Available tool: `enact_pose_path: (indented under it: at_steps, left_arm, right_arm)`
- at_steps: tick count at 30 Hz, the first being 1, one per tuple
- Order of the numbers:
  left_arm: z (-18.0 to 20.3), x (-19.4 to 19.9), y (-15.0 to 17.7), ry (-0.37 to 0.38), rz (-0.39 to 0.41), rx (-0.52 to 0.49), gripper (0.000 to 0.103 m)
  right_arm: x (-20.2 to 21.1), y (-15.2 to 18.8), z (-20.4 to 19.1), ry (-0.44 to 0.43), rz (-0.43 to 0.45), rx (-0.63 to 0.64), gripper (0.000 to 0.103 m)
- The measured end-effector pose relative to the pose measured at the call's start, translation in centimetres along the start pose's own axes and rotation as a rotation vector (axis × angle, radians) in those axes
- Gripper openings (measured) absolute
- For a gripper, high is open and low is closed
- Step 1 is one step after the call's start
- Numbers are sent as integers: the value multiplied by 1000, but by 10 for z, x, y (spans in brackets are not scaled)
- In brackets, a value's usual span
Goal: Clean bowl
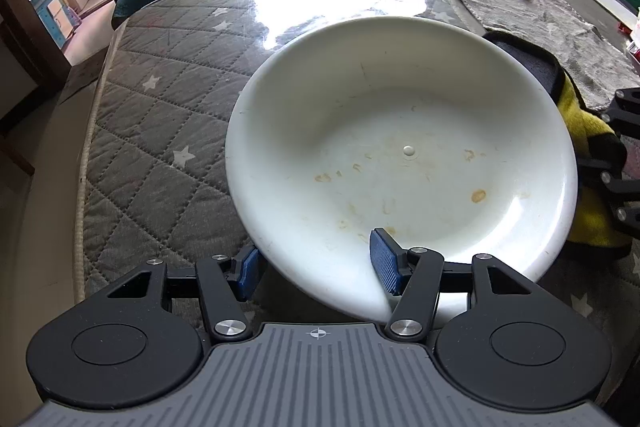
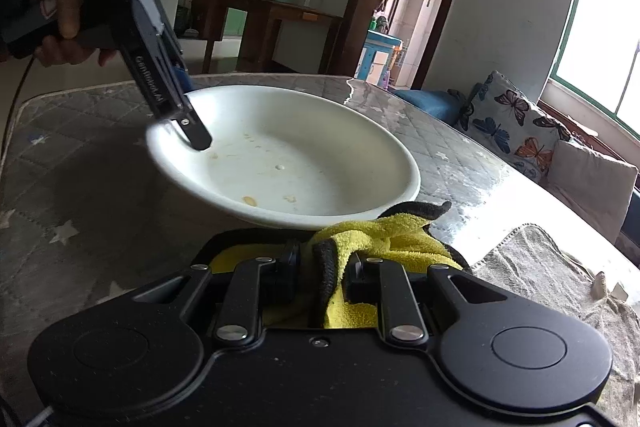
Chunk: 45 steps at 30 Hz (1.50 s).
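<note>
A wide white bowl with brown food spots inside sits tilted on the quilted table; it also shows in the right wrist view. My left gripper is shut on the bowl's near rim, one blue pad inside and one under it; it shows from the side in the right wrist view. My right gripper is shut on a yellow cloth with black edging, just beside the bowl's rim. The cloth shows at the bowl's right edge in the left wrist view.
A grey towel lies on the table beyond the bowl, also in the right wrist view. The glossy table cover ends at the left edge. Butterfly cushions line a sofa behind.
</note>
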<state>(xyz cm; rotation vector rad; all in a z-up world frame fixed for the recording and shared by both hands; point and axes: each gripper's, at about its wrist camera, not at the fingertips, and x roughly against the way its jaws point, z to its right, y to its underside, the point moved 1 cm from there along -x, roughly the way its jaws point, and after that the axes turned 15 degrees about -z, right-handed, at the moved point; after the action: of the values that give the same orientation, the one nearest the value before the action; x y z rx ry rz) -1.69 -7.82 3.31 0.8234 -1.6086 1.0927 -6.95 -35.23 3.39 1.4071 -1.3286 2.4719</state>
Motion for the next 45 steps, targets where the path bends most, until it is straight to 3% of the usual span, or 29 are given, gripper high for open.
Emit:
enact_pose_path:
  at_steps: [23, 31, 35, 45]
  left_arm:
    - [0, 0, 0, 3, 6, 15, 61]
    - [12, 3, 0, -67, 8, 54, 62]
    - [16, 7, 3, -86, 6, 90, 63]
    - [19, 15, 15, -51, 12, 228, 66]
  right_arm:
    - [-31, -13, 32, 55, -12, -22, 22]
    - [-31, -11, 32, 58, -19, -25, 22]
    - [-28, -9, 30, 56, -17, -23, 22]
    - [-19, -4, 20, 50, -11, -22, 22]
